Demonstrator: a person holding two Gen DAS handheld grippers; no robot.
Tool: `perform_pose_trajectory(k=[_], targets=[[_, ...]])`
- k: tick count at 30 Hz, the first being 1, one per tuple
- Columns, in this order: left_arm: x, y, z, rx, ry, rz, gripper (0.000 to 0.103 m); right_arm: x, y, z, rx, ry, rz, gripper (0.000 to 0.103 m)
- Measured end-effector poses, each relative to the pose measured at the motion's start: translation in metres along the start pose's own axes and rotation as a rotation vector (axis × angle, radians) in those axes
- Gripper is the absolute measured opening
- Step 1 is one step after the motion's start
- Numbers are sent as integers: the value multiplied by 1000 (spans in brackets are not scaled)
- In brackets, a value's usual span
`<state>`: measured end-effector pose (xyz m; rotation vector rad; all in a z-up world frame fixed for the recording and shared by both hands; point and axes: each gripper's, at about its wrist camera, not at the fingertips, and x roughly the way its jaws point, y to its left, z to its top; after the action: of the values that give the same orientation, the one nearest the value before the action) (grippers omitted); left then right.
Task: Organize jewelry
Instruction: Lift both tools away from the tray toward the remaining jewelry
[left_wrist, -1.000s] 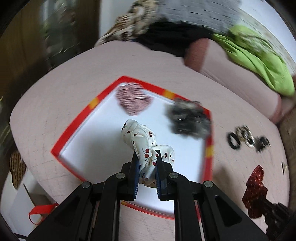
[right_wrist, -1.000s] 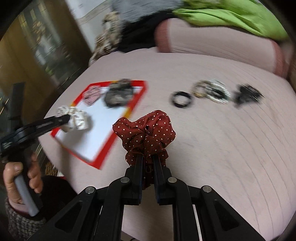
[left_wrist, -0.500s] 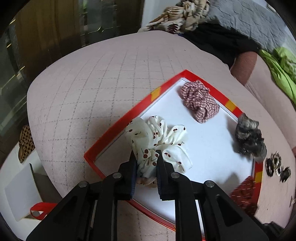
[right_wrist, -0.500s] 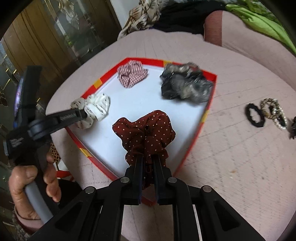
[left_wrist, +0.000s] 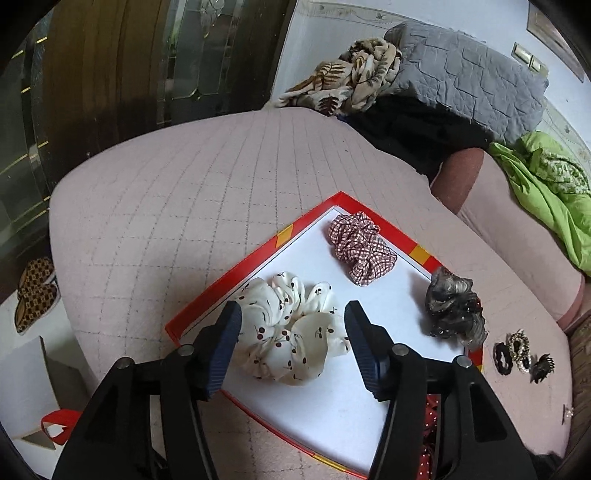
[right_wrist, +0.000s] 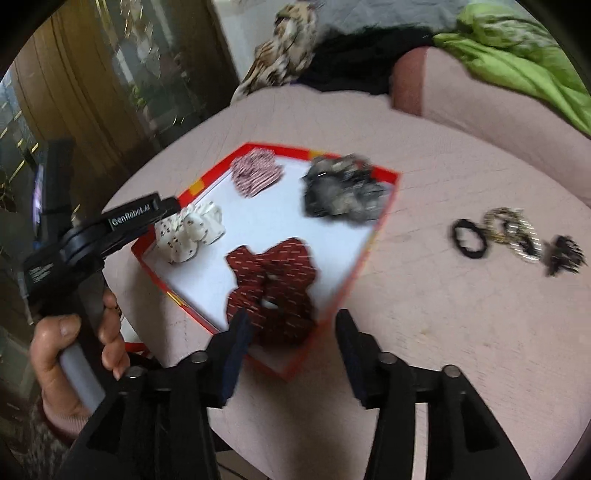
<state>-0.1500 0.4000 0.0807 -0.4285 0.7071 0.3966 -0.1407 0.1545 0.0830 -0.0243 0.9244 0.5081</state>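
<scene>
With both tools spread wide and gripping nothing, the two scrunchies just lie loose in the red-rimmed tray (left_wrist: 258, 258). Left gripper (left_wrist: 293, 341) straddles the white cherry-print scrunchie (left_wrist: 291, 332) at the tray's near-left corner; whether its pads touch the fabric, I can't tell. Right gripper (right_wrist: 291, 350) hangs over the tray's near edge, right by the dark red dotted scrunchie (right_wrist: 273, 291). That view is motion-blurred.

Risks:
- White scrunchie sits just beside the rim. A finger snagging a ruffle on pull-back would drag it over the edge.
- Same for the red one; part of it sits at the near rim, under the right tool's left finger (right_wrist: 236, 347).
- Tray is light-looking and on a soft quilted cushion (left_wrist: 184, 184); a bump could skew it.

Orientation: white scrunchie lies flat, slightly elongated, long axis roughly across the left jaws, left-right in that view. Red one lies flat, hole up, long axis roughly toward the right camera.

Also in the tray: red-checked scrunchie (left_wrist: 360, 251) at the far corner, grey-black scrunchie (left_wrist: 452, 314) on the right rim. Outside, on the cushion: black hair tie (right_wrist: 469, 238), beaded hair ties (right_wrist: 513, 232), black claw clip (right_wrist: 565, 254).
</scene>
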Motion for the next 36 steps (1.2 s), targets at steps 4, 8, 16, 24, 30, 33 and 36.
perform_pose_trajectory(k=[4,8,16,24,30,33,36], targets=[[-9,-12,-7,44,-13,17,57,-34,-38,-21,74,-42,-42,59],[-27,-33,-16,91,-5,0,57,-59,-86,-47,186,-63,-106,59],[-72,-113,-49,262,28,-160,65,-89,-165,-90,391,-98,-236,59],[-90,-187,-104,479,99,-221,67,-103,-186,-104,420,-146,-312,60],[-97,-213,-134,557,142,-233,67,-114,-200,-114,425,-178,-389,64],[-101,-222,-145,590,144,-235,67,-118,-207,-117,446,-187,-387,64],[-106,-227,-151,622,138,-241,67,-119,-207,-118,449,-194,-388,64]])
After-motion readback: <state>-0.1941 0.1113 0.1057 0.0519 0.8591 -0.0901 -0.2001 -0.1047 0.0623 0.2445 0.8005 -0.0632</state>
